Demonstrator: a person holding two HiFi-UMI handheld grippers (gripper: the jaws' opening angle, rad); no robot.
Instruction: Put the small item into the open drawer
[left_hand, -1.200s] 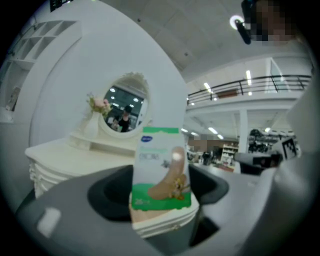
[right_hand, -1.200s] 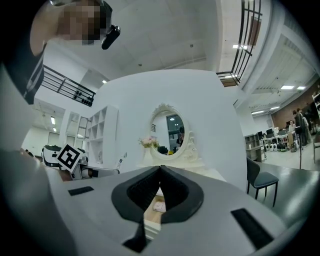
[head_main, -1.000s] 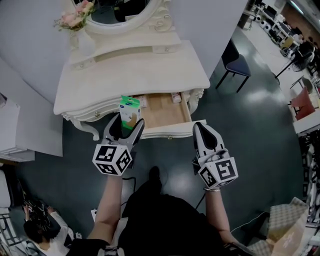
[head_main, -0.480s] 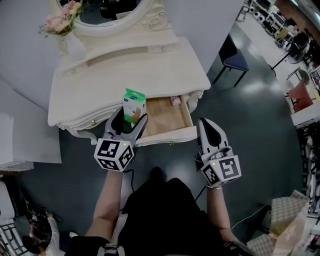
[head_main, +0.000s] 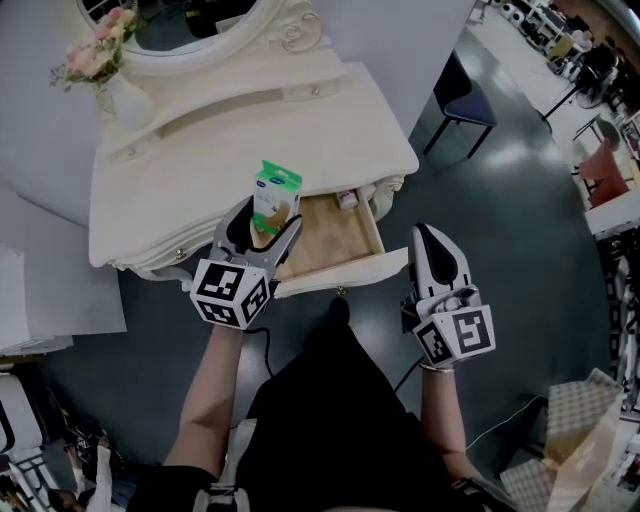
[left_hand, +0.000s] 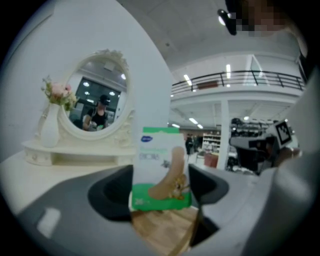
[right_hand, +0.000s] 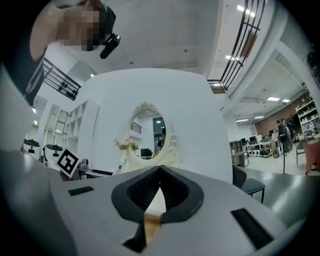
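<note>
**Box of plasters held over the open drawer**

From where I stand, the left gripper (head_main: 266, 226) has hold of a small green-and-white box (head_main: 276, 194) with a plaster pictured on its front. The jaws stand wide and press on the box's two narrow sides, low down, so most of it sticks up clear of them. The box is upright, just left of the middle of the head view, above the left back part of the drawer (head_main: 335, 238) where it meets the edge of the dressing table (head_main: 250, 130).

It looks like thin printed card, so I'd judge it very light and easy to dent if squeezed hard. The glossy print may let it slip. The low hold across the narrow sides seems sensible, since the edges are stiffer than the broad faces.

The drawer is pulled out just below the middle of the frame. Its pale wooden bottom is mostly bare, with plenty of room for the box. One small pinkish thing (head_main: 347, 199) lies in the back right corner, too small to tell what it is.

The right gripper (head_main: 428, 236) sits at the lower right, near the drawer's front corner, with its jaws together and nothing in them
</note>
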